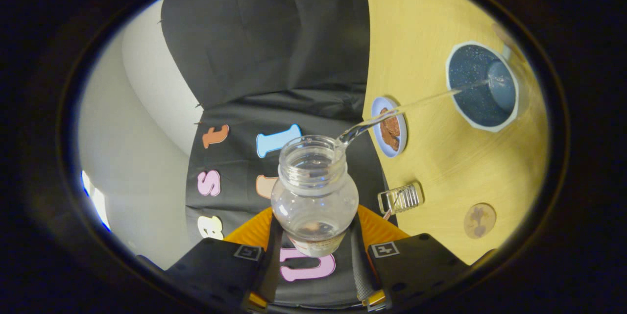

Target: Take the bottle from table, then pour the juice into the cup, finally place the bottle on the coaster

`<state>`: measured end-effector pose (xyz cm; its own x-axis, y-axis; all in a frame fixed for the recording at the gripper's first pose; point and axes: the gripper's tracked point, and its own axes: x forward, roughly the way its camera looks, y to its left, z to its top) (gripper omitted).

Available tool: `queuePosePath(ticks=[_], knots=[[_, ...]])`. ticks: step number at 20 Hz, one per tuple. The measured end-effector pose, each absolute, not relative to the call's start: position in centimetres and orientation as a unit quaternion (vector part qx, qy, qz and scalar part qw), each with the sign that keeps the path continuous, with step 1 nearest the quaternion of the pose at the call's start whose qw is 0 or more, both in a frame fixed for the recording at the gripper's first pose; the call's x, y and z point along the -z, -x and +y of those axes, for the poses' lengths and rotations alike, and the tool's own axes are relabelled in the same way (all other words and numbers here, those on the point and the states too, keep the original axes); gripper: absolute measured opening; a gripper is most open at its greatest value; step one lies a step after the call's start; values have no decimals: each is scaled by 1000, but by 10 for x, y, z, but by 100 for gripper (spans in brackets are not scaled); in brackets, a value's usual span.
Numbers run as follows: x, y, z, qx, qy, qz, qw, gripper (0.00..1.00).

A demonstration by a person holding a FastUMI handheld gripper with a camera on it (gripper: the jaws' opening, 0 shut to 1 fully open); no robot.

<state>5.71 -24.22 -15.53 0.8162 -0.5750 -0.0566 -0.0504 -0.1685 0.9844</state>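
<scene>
A clear, uncapped bottle (314,191) sits between my fingers, and my gripper (316,245) is shut on its lower body. The bottle is tipped over sideways relative to the yellow table (431,59). A thin clear stream (416,103) runs from its mouth across to a transparent cup (503,89), which stands on a dark blue octagonal mat (472,84) far beyond the fingers. Only a little liquid shows inside the bottle. A small round brown coaster (479,220) lies on the table, nearer to my fingers than the cup.
A small blue plate (397,145) with brown cookies lies on the table under the stream's path. A short ribbed glass (400,198) stands between that plate and the coaster. The black cloth wall (274,49) hangs behind the bottle, with a pale wall beside it.
</scene>
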Motion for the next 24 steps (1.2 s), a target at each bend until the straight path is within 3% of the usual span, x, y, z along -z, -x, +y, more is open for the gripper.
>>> queuePosePath(ticks=[24], knots=[[132,-60,-251,205,-757,-260,563,65]])
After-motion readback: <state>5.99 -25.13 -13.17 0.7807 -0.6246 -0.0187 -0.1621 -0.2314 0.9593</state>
